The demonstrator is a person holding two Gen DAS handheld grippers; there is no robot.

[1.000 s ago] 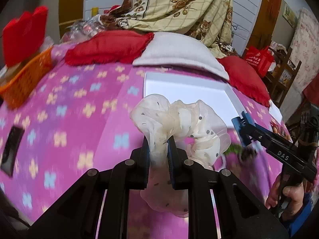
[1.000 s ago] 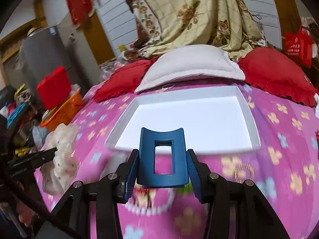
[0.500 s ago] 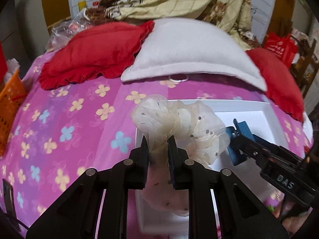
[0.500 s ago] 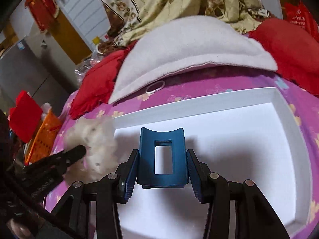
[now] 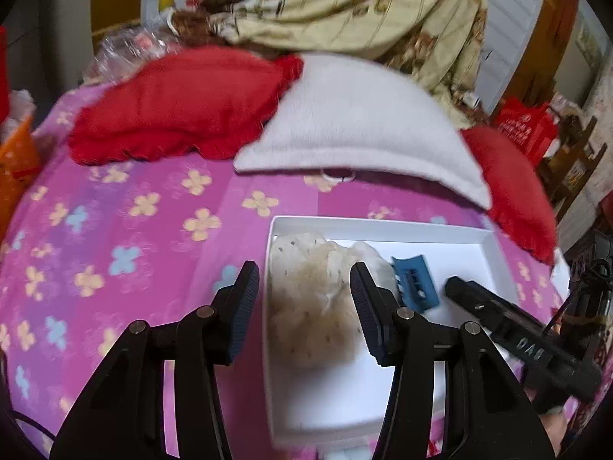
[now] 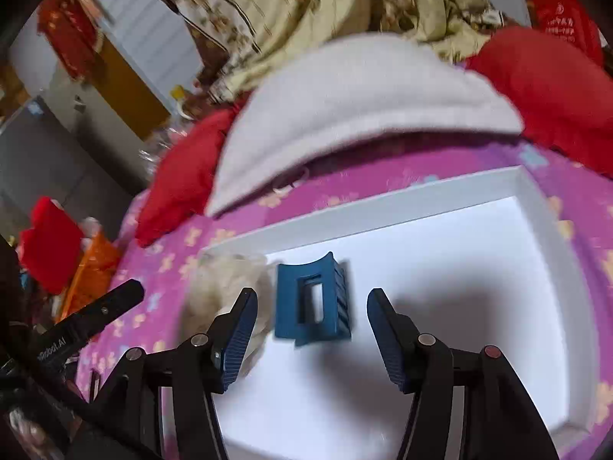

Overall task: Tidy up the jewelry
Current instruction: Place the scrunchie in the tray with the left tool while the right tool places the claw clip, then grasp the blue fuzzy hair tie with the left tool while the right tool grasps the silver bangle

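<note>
A cream dotted scrunchie (image 5: 318, 299) lies in the left part of a white tray (image 5: 383, 226). My left gripper (image 5: 304, 306) is open just above it, jaws wide on either side. A blue hair claw clip (image 6: 312, 301) lies in the tray beside the scrunchie (image 6: 222, 287). My right gripper (image 6: 310, 329) is open around the clip, not gripping it. The clip also shows in the left wrist view (image 5: 415, 281), with the right gripper's finger (image 5: 498, 310) beside it.
The tray (image 6: 544, 230) sits on a pink flowered blanket (image 5: 115, 230). Red cushions (image 5: 184, 103) and a white pillow (image 5: 356, 122) lie behind it. An orange basket (image 6: 92, 268) stands at the far left.
Both grippers opened. The scrunchie dropped from the left gripper into the tray and the blue clip dropped from the right gripper beside it.
</note>
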